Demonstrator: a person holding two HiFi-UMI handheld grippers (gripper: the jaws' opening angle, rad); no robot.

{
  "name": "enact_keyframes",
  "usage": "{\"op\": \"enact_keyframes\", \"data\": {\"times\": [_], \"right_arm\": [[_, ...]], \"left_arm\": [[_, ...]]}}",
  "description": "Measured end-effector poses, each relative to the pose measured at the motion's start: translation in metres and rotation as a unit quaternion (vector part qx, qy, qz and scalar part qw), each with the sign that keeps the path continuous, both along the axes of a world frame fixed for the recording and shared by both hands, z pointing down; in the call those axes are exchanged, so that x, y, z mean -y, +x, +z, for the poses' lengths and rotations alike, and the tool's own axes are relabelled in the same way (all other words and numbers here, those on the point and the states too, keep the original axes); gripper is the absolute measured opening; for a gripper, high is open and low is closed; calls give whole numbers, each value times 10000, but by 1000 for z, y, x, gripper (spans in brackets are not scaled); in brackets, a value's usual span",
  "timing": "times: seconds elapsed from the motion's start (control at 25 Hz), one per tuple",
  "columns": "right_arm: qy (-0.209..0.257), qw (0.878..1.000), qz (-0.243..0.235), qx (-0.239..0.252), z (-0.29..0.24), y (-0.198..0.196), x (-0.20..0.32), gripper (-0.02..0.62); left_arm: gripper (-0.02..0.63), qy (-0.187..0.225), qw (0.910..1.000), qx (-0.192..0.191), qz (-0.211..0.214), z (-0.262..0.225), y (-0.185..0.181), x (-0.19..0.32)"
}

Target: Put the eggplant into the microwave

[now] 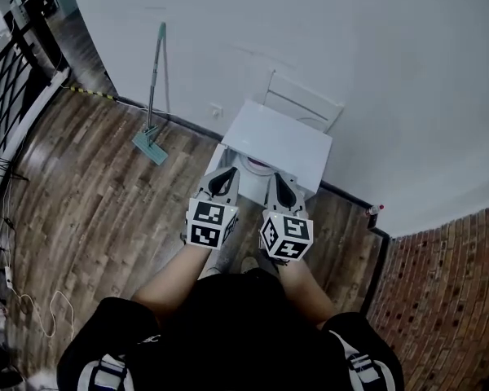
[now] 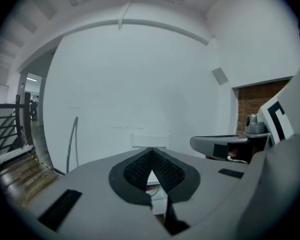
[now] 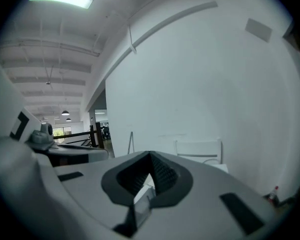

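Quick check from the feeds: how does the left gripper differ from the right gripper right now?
The left gripper shows its marker cube nearly square to the head camera; the right gripper has it turned like a diamond. The left gripper view has the mop off to its left; the right gripper view has the chair just right of its tips. Both are shut, empty, and point toward the white table.

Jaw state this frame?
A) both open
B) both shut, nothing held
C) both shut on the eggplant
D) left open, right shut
B: in their own views the left gripper and the right gripper each have jaws meeting at the tips, with nothing between them.
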State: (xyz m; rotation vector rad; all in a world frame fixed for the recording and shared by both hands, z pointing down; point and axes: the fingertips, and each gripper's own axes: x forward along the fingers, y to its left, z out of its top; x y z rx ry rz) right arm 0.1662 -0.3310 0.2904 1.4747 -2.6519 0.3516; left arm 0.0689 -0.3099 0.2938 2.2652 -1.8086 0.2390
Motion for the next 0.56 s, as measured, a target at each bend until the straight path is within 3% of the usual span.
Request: {"op": "enact_keyframes", "data": {"times": [0.16,0.56], "right_arm": [[233,9997,-6,47,-21,-13,0,12],[453,9987,-226,67,-39,-40,0,12]], "left_arm": [[0,210,9997,8,-101,-28,-15,-2],[0,17,9992,-95,-393,-23,-39,-17]]}}
